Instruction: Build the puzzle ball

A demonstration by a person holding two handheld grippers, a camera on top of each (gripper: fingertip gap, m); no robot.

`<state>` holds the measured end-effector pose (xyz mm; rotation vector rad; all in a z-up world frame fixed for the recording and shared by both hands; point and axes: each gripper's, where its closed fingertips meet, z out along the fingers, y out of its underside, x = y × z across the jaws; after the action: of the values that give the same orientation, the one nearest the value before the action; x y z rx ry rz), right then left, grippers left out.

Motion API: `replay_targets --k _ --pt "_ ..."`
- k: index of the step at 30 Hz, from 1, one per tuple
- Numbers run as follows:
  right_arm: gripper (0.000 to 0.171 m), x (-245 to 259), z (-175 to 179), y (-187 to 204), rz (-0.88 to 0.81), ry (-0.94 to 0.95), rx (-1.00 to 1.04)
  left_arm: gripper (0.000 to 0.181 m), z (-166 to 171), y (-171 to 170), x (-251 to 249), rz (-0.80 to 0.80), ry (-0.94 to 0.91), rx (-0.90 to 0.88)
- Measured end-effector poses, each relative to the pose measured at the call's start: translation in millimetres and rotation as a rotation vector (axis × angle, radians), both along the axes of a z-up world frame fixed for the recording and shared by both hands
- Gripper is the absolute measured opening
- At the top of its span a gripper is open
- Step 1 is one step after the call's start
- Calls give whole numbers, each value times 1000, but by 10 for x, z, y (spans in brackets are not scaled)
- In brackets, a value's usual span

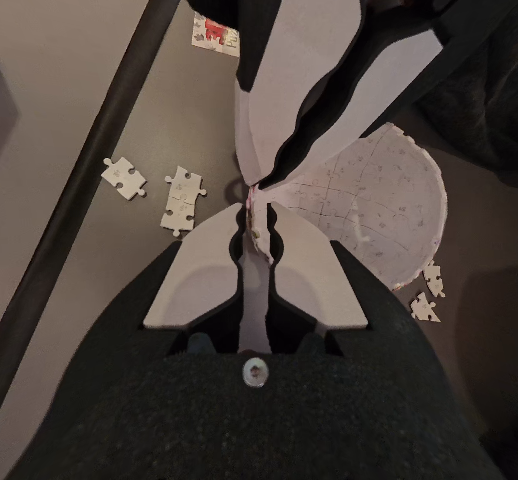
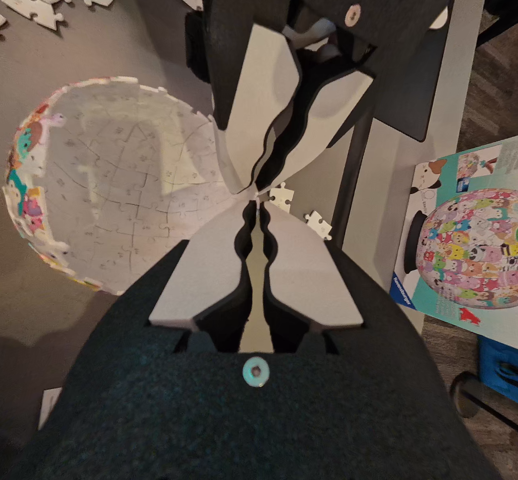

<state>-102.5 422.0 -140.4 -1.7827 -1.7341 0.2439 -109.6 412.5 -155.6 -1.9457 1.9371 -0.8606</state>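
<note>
The half-built puzzle ball [image 2: 117,186] sits on the worktop [image 2: 84,54], at nine o'clock of the right gripper [image 2: 256,208]. Both grippers' fingers are clamped on its rim, the left gripper [image 1: 256,211] opposite. Light and fragile; hold the edges gently.

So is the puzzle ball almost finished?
About halfway. Done: a half shell of joined pieces lies open side up on the table. In hand: the left gripper and the right gripper both pinch the shell's rim at one spot. Left: loose pieces lie face down nearby, so the top half is not yet built.
</note>
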Motion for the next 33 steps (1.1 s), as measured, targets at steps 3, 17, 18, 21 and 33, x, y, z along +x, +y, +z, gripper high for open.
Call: replay_targets --k 3,17,18,21,33 --pt "2 6 -2 12 13 -16 32 12 -19 8 4 -1 6 18" --pt "3 1 -8 19 8 -9 31 4 -31 50 5 7 9 69" --pt "3 3 -8 18 6 -12 31 4 -31 51 4 7 10 72" --pt "2 4 0 16 3 -34 44 5 -27 48 -1 3 12 79" --pt "2 10 30 30 -15 -75 97 10 195 382 -96 128 -168 -180"
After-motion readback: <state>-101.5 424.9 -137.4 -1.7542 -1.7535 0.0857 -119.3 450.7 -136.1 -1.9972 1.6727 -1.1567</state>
